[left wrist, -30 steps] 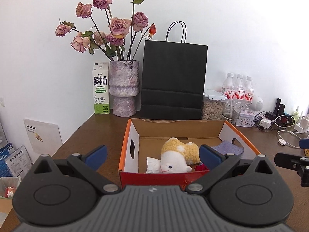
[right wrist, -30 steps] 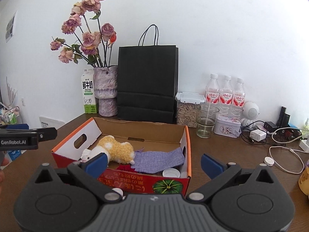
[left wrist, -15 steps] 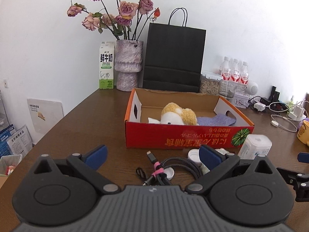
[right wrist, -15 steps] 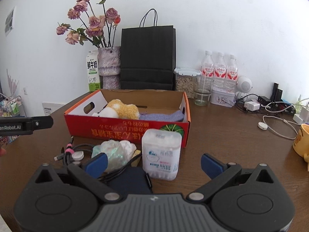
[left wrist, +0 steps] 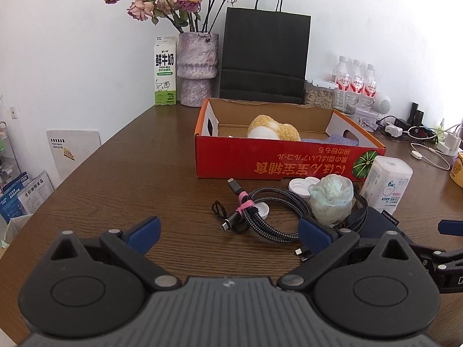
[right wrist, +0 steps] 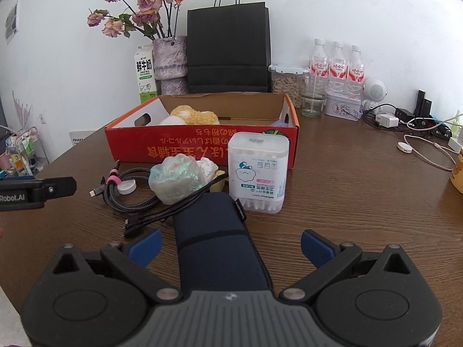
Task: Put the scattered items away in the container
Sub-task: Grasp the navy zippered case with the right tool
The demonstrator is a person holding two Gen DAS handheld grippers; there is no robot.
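A red cardboard box (left wrist: 277,162) (right wrist: 173,147) stands mid-table and holds a plush toy (left wrist: 273,128) and a purple cloth (left wrist: 340,140). In front of it lie a coiled braided cable (left wrist: 269,217) (right wrist: 130,190), white caps (left wrist: 301,186), a crumpled plastic bag (left wrist: 332,199) (right wrist: 176,179), a cotton-swab box (left wrist: 387,185) (right wrist: 257,173) and a dark blue pouch (right wrist: 217,245). My left gripper (left wrist: 228,231) is open and empty, short of the cable. My right gripper (right wrist: 231,244) is open, its fingers either side of the pouch, above it.
At the back stand a vase of roses (left wrist: 196,66), a milk carton (left wrist: 165,72), a black paper bag (left wrist: 263,57), water bottles (right wrist: 335,63), a jar and a glass (right wrist: 311,101). Chargers and white cables (right wrist: 419,141) lie at the right. The table's left edge drops off.
Both grippers have pulled back from above the box toward the near table edge and lowered. The scattered items in front of the box have come into view. Both stay open.
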